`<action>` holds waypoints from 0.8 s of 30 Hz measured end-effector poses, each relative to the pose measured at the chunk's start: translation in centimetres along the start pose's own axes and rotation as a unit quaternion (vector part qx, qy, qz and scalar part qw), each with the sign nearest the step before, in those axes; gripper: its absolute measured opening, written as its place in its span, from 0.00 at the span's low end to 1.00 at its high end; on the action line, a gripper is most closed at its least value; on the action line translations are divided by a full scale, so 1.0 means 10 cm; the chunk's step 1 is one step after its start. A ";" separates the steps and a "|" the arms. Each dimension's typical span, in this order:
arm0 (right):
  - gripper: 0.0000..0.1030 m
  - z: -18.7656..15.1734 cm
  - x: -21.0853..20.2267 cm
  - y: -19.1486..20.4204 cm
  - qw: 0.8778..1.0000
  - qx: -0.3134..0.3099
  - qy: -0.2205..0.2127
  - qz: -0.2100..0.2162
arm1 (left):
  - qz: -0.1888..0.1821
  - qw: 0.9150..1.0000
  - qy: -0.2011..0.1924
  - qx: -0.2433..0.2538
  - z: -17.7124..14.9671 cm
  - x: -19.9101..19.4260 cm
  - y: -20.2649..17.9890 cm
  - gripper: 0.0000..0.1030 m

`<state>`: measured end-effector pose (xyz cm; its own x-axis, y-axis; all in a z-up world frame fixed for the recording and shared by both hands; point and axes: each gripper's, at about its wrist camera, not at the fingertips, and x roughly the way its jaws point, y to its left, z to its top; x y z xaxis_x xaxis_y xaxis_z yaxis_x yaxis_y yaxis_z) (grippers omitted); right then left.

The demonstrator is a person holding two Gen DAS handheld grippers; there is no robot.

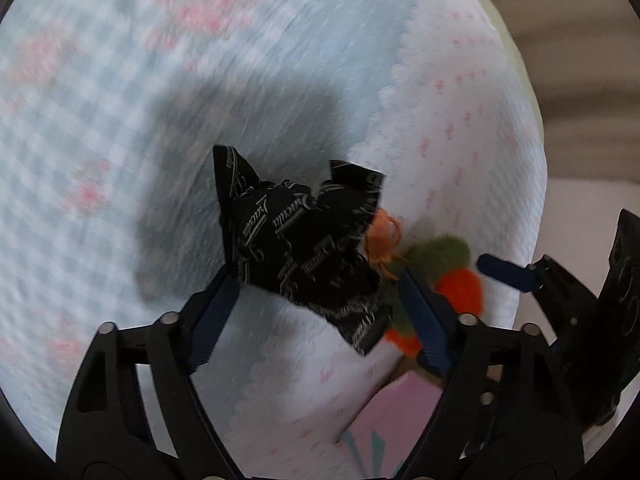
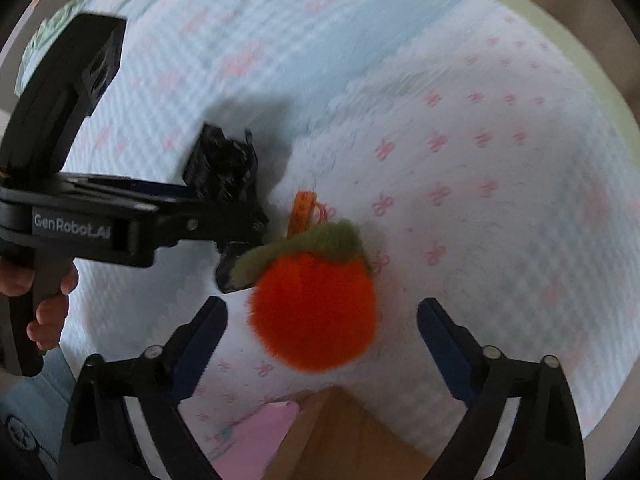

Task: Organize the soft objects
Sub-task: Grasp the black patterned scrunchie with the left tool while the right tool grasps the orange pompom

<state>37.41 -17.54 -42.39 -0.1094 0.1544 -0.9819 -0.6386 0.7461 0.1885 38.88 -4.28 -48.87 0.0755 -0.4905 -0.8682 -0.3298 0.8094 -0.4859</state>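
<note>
A black printed fabric pouch (image 1: 304, 248) sits between the fingers of my left gripper (image 1: 320, 300), which is shut on it above the bedding; the pouch also shows in the right wrist view (image 2: 228, 176). An orange plush fruit with a green top and an orange loop (image 2: 316, 312) lies on the white quilt just right of the pouch; in the left wrist view it (image 1: 456, 284) peeks out behind the right finger. My right gripper (image 2: 320, 320) is open, its fingers on either side of the plush fruit without touching it.
A pale blue checked blanket (image 1: 120, 120) and a white quilt with pink bows (image 2: 480, 160) cover the bed. A pink sheet (image 2: 256, 432) and a brown cardboard corner (image 2: 352, 440) lie at the near edge. A hand (image 2: 48, 308) holds the left gripper's handle.
</note>
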 end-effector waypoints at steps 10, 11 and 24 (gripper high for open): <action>0.52 0.09 0.35 0.00 0.999 -0.004 0.037 0.028 | 0.038 0.999 -0.019 -0.014 -0.03 0.16 -0.17 0.54; 0.49 0.09 0.36 0.02 0.999 -0.008 0.037 0.021 | 0.036 0.999 -0.022 -0.013 -0.05 0.16 -0.19 0.50; 0.35 0.06 0.18 0.07 0.999 0.038 -0.013 0.008 | 0.015 0.998 -0.054 -0.007 -0.06 -0.15 -0.27 0.26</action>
<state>37.24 -16.39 -44.04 -0.0989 0.1838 -0.9780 -0.5775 0.7897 0.2069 39.07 -5.90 -46.16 0.1660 -0.4280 -0.8884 -0.3461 0.8183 -0.4589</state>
